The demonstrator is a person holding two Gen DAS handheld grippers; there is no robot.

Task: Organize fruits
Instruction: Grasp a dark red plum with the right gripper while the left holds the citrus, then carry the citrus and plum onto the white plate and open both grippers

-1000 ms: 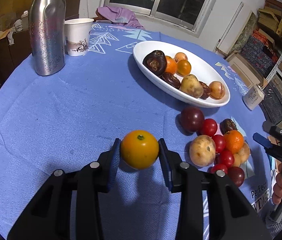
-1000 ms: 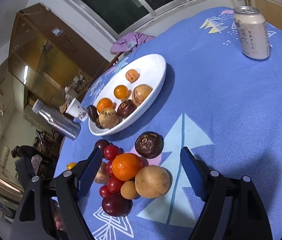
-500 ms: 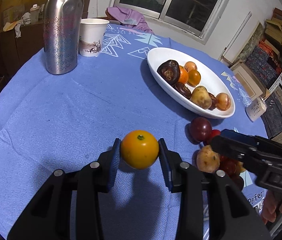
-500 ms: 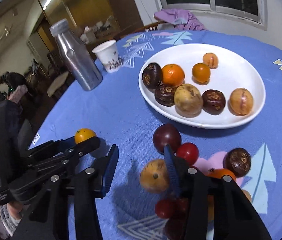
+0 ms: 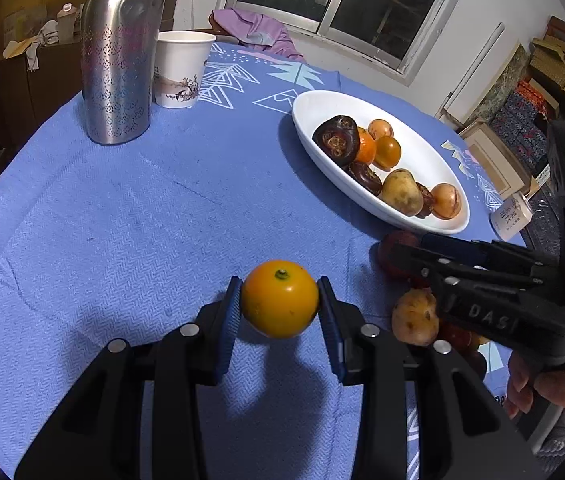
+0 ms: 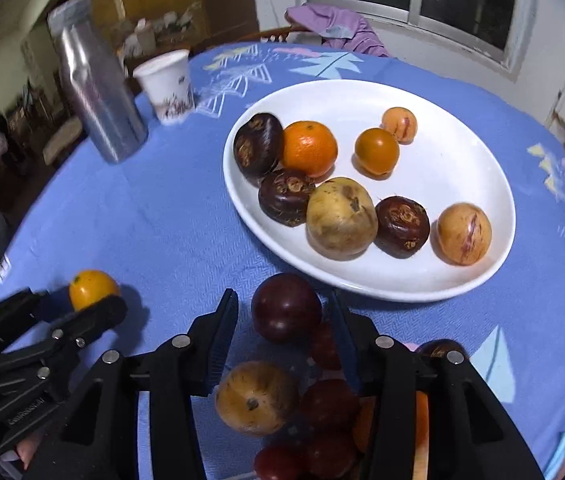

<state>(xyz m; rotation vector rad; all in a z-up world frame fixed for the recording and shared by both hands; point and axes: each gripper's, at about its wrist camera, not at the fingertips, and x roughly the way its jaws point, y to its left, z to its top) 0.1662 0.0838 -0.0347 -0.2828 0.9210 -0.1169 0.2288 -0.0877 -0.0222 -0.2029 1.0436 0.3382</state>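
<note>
My left gripper (image 5: 278,285) is shut on a yellow-orange round fruit (image 5: 279,299), held just above the blue cloth; the same fruit (image 6: 92,287) shows at the left of the right wrist view. My right gripper (image 6: 282,296) points down over the loose pile. A dark red plum (image 6: 285,307) sits between its fingers, with a gap showing at the left pad. A tan fruit (image 6: 256,398) and red tomatoes (image 6: 328,404) lie under it. The white plate (image 6: 442,152) beyond holds several fruits.
A steel bottle (image 5: 116,52) and a paper cup (image 5: 180,68) stand at the far left. A drink can (image 5: 510,216) stands right of the plate. A person's hand (image 5: 554,392) holds the right gripper's handle. Purple cloth (image 5: 258,32) lies at the table's far edge.
My right gripper swung left across the pile, rolled, and narrowed its jaws around the dark plum. The left gripper kept still with its fruit.
</note>
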